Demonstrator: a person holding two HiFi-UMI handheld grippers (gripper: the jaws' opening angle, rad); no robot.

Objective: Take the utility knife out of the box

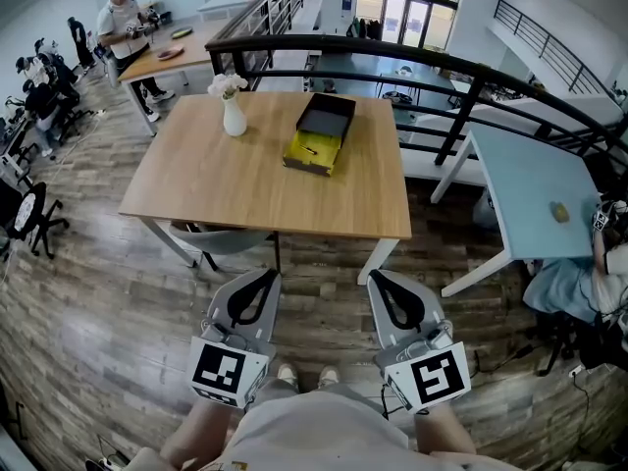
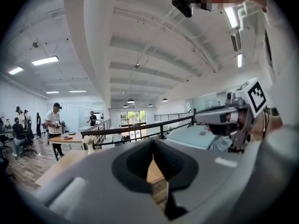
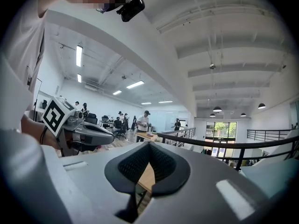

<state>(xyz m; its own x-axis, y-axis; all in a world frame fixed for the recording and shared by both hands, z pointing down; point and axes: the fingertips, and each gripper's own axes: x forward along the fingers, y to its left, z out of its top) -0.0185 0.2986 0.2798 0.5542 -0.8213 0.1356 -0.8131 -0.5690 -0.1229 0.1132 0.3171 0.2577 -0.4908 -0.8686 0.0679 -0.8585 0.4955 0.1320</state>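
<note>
The task seems not begun: the grey left claw point(image 1: 263, 279) and right claw point(image 1: 381, 279), both closed and empty, must next reach the open black-and-yellow box point(image 1: 320, 133), well ahead of them on the light wooden table point(image 1: 226, 180).

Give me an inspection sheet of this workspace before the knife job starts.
Surface: wooden table, mostly bare.
Job's things: open yellow box near the far edge; utility knife not clearly made out.
Clutter: white vase with flowers.
Grippers: left gripper and right gripper both shut, empty, short of the table.
Cables: nothing seen on the table.
Surroundings: black railing, light blue table, a person at another desk.
</note>
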